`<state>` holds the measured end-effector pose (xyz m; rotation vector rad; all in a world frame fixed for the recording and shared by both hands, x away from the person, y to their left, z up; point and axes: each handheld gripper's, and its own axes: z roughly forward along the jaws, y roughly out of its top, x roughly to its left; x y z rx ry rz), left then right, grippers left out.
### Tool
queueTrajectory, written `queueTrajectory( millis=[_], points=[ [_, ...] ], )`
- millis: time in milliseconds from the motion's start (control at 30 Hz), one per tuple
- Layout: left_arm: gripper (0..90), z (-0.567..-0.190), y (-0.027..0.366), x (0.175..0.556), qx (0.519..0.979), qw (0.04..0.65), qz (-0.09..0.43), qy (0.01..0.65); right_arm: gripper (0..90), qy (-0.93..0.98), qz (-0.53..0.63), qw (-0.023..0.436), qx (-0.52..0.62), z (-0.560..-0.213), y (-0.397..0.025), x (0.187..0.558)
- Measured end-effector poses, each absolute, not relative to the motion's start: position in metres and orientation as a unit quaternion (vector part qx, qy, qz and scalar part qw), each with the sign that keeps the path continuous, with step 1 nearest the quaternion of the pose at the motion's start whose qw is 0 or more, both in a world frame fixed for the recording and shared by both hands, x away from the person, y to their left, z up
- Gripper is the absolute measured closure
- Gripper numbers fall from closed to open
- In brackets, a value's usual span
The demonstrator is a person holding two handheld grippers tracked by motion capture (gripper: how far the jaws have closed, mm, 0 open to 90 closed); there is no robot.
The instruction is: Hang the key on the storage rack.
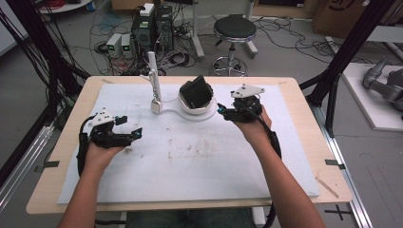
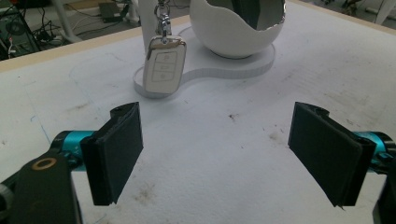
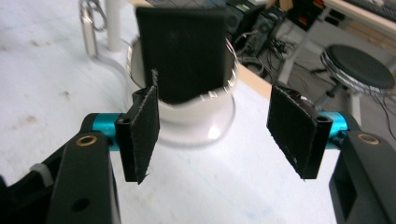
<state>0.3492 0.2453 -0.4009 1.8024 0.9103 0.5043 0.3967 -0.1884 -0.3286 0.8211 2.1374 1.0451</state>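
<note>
A white key fob (image 2: 163, 67) hangs by its ring from a white post (image 1: 153, 71) and rests against the stand's flat white base (image 2: 219, 67). On that base stands a white bowl (image 1: 197, 110) holding an upright black wallet (image 3: 184, 51). My left gripper (image 1: 130, 127) is open at the left of the mat, nothing between its pads (image 2: 119, 151), aimed at the fob a short way off. My right gripper (image 1: 223, 110) is open just right of the bowl (image 3: 196, 119), its jaws facing the wallet (image 1: 196, 92) without touching it.
A stained white mat (image 1: 190, 161) covers most of the wooden table (image 1: 304, 109). Beyond the far edge are a black stool (image 1: 234, 29), computer boxes (image 1: 152, 28) and loose cables on the floor. Black frame posts (image 1: 342, 57) stand at both sides.
</note>
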Motion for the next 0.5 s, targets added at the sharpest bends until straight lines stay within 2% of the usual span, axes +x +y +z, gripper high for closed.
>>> queueTrajectory(
  millis=[300, 500],
  points=[
    [17.9, -0.403, 0.241, 0.355, 0.751, 0.498, 0.213, 0.378, 34.6, 0.797, 0.402, 0.295, 0.341, -0.348, -0.221, 0.383],
    [17.9, -0.404, 0.237, 0.355, 0.757, 0.492, 0.214, 0.373, 31.2, 0.796, 0.405, 0.283, 0.349, -0.365, -0.236, 0.377]
  ],
)
